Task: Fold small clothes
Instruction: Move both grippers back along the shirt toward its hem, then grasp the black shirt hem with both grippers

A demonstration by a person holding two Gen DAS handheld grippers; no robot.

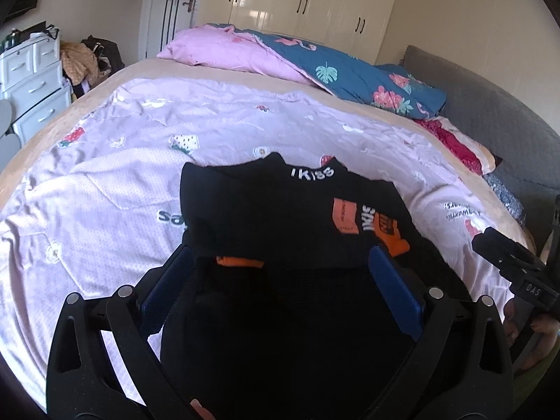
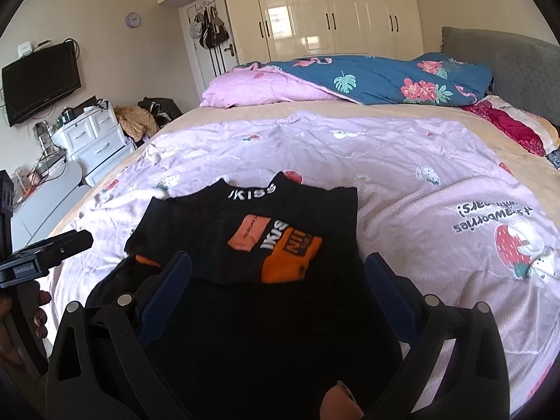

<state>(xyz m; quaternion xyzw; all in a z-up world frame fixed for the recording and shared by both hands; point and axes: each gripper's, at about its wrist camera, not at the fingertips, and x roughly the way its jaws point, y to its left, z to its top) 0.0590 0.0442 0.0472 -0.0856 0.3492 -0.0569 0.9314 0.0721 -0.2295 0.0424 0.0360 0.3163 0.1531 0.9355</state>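
- Black top (image 1: 280,210) lies on the pink sheet (image 1: 105,182) of the bed (image 2: 455,119), collar at 12 o'clock, hem end toward 6 o'clock, under both cameras.
- Collar reads "IKISS"; orange patches (image 2: 290,252) on the chest face up.
- Left gripper (image 1: 280,255): blue fingers (image 1: 168,287) spread wide, dark cloth between and below them. Nothing pinched, as far as the view shows.
- Right gripper (image 2: 276,262): fingers likewise spread, hovering over the lower half of the top; no grip seen.
- Done, by my reading: both sides look tucked in, since the body is a narrow rectangle with straight edges at 9 and 3 o'clock. An orange cuff (image 1: 239,261) shows near the left finger, suggesting a sleeve laid across.
- Near end at 6 o'clock is a dark mass; cannot tell whether it is bunched, flat or already doubled.
- Left, by my reading: bring the hem end up toward the collar, then flatten.
- Flowered quilt (image 2: 385,77) piled at 12 o'clock, well apart from the top.
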